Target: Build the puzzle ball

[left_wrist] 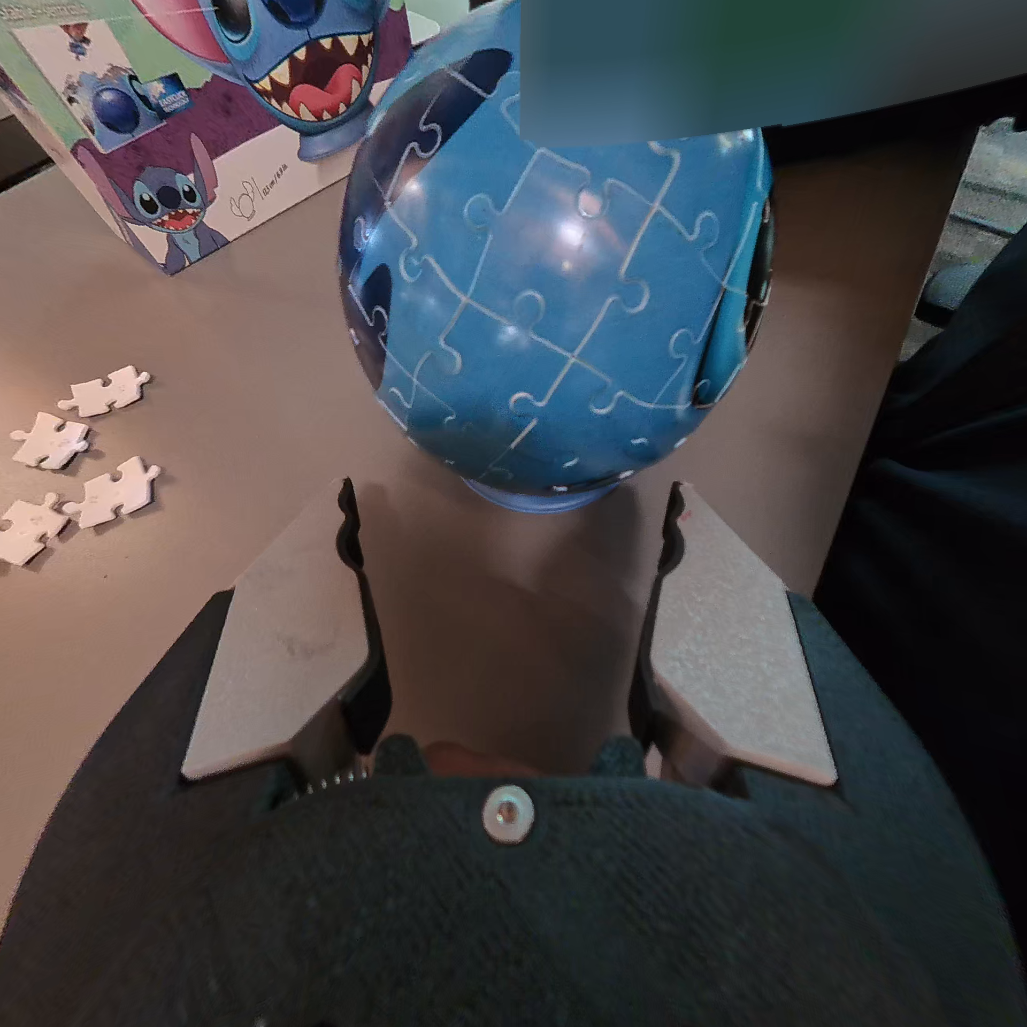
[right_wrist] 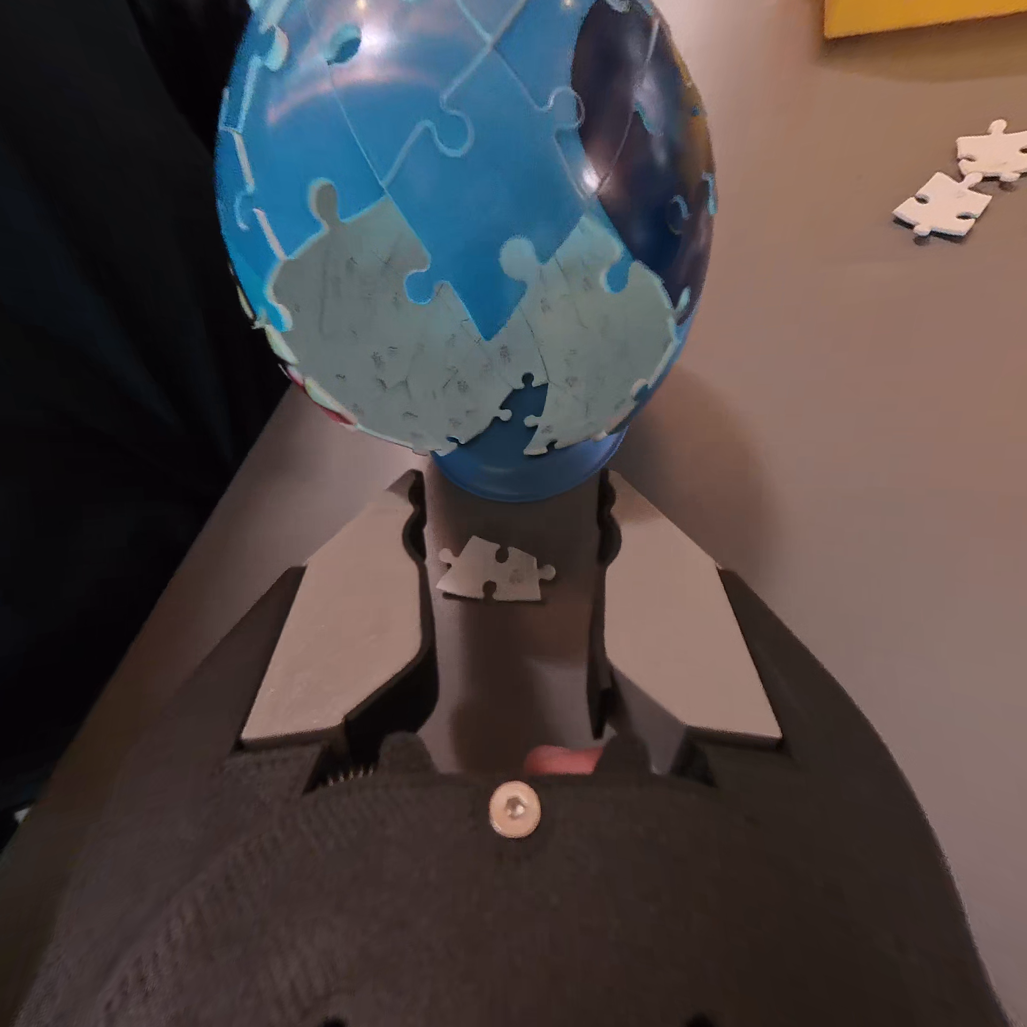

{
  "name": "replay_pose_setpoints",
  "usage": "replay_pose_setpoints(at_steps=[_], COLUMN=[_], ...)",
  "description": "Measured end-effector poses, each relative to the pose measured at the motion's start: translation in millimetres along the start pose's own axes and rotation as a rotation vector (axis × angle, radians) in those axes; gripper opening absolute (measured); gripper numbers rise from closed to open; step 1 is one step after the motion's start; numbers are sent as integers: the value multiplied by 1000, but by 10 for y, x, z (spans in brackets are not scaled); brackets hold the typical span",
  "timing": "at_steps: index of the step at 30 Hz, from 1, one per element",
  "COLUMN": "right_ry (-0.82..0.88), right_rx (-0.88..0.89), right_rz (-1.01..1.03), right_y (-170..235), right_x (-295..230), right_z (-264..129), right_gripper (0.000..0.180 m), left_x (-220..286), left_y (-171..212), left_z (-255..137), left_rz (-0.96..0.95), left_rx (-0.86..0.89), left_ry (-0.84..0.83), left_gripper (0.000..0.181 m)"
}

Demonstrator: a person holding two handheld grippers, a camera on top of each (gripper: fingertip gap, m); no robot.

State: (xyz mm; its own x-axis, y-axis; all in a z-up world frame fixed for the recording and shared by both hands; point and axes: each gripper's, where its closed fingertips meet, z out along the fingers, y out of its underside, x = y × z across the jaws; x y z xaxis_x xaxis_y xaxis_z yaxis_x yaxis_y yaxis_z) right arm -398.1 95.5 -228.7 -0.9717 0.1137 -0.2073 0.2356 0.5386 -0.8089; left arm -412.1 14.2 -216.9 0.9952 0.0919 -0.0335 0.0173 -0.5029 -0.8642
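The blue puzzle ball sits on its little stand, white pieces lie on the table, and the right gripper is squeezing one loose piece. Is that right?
Not quite. The right gripper is open and holds nothing: in the right wrist view the loose piece lies flat on the table between its fingers, untouched. The rest is right: the puzzle ball sits on its stand, with white pieces on the table.

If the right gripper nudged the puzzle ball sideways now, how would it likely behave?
The puzzle ball sits on a small blue stand, so it would probably tip or roll off. Gaps in its shell suggest pieces might pop loose. Its glossy surface looks slippery.
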Motion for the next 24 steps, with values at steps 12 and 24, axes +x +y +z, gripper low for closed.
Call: replay_pose_setpoints(at_steps=[12,24], right_ry=[-47,-78], right_rx=[-106,-115], right_rz=[-63,-76], right_y=[97,95], right_x=[-178,-427], right_z=[179,278], right_gripper=[56,55], left_x=[-71,186], left_y=[-229,-555], left_z=[-324,-478], left_rz=[34,374], left_rx=[81,-117], left_ry=[-34,207], left_gripper=[108,109])
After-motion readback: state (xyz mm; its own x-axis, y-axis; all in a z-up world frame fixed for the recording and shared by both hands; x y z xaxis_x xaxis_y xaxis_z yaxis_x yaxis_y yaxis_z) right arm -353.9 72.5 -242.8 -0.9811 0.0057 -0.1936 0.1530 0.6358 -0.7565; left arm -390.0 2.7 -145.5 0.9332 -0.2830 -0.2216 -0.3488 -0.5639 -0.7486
